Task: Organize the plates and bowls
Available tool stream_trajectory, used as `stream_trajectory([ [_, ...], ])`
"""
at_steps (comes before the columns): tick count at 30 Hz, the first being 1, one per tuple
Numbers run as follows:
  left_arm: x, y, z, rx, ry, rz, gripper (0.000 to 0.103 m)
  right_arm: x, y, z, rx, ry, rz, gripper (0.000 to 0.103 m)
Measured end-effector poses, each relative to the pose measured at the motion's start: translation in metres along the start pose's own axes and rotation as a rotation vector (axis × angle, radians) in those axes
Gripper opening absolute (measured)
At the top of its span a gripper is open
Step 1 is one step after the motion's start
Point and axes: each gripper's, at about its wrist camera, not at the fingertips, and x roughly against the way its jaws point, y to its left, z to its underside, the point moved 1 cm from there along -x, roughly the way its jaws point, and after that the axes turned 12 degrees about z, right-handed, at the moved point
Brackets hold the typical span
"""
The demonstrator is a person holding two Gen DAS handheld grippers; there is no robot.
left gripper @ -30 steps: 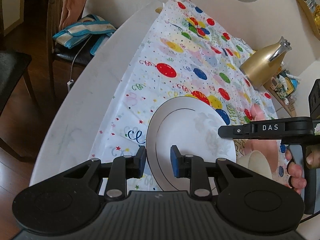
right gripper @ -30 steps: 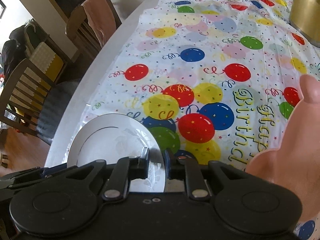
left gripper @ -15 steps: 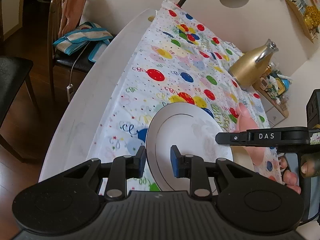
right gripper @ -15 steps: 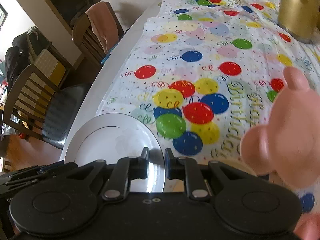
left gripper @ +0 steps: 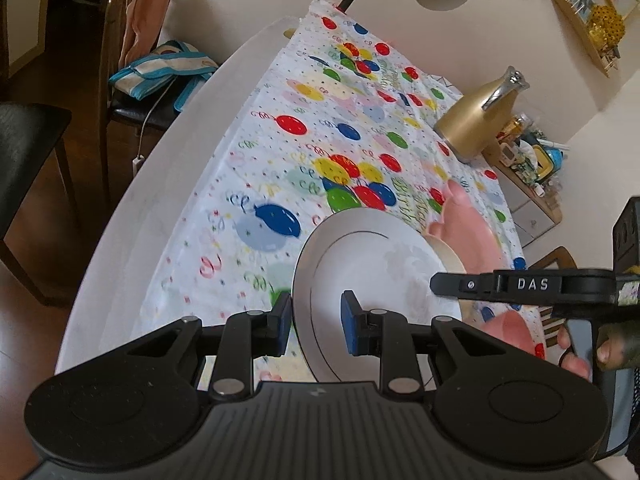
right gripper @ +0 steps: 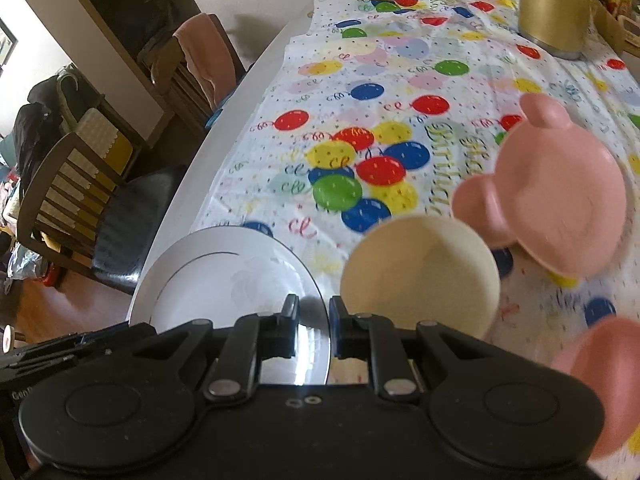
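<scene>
**Two grippers, one plate, mid-carry by the look of it**

The round white china plate with a thin dark ring [left gripper: 372, 280] sits low centre in both views, over the balloon-print birthday tablecloth [left gripper: 280, 152]; both grippers have it by opposite rims. The left gripper [left gripper: 316, 322] pinches the plate's left edge, jaws fairly narrow; the right gripper [right gripper: 314, 330] clamps the other rim, jaws nearly pressed together on it. I'd say this is the carry step; the next move calls for setting it level somewhere, probably near the cream round bowl [right gripper: 420, 276] and the pink bear-eared plate [right gripper: 552, 188] right of centre. A gold kettle [left gripper: 476, 120] stands upper right.
</scene>
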Motion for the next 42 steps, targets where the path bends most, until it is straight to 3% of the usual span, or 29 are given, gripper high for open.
stream_trajectory([
  [10,0.008,-0.026,0.041,-0.003,0.025,0.012,0.025,0.025,-0.028,0.054,-0.057,0.012,-0.014,0.013],
  [20,-0.001,-0.078,0.084,-0.060,0.083,0.055,0.025,0.058,-0.080,0.108,-0.154,0.004,0.009,0.013],
  [42,-0.055,-0.193,0.207,-0.196,0.310,0.150,0.025,0.128,-0.214,0.249,-0.386,-0.006,0.124,0.013],
])
